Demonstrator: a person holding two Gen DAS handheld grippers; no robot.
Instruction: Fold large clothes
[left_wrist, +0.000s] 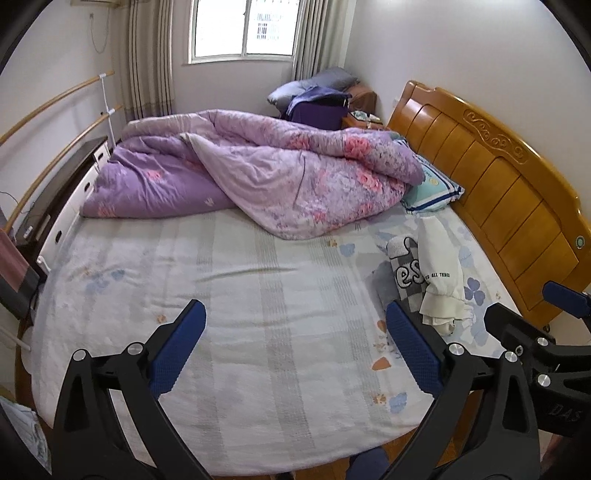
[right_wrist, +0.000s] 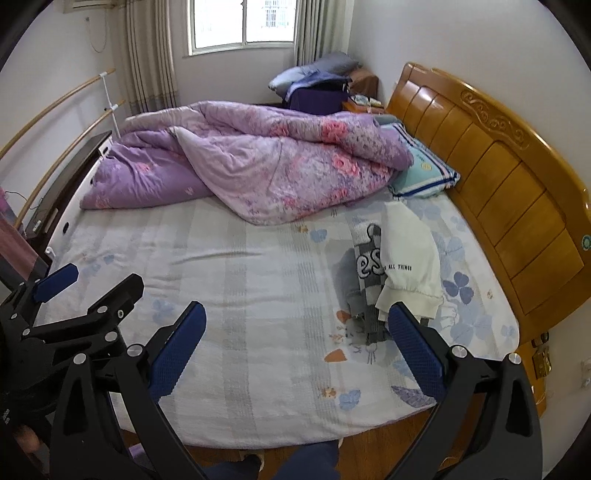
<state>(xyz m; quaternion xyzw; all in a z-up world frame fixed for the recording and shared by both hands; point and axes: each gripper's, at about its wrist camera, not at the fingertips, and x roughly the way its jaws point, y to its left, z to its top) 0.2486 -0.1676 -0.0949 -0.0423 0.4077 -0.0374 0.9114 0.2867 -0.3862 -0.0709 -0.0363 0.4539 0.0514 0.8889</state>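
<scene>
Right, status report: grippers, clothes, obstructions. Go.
Left gripper open, empty, above the bed sheet. Right gripper open, empty. Cream sweatshirt on checkered garment, unfolded, near headboard. Purple quilt heaped beyond, not touching.

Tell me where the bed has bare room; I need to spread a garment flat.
Free: the striped sheet between the purple quilt and the near edge. Crowded: the headboard side, where the white garment and checked garment lie.
</scene>
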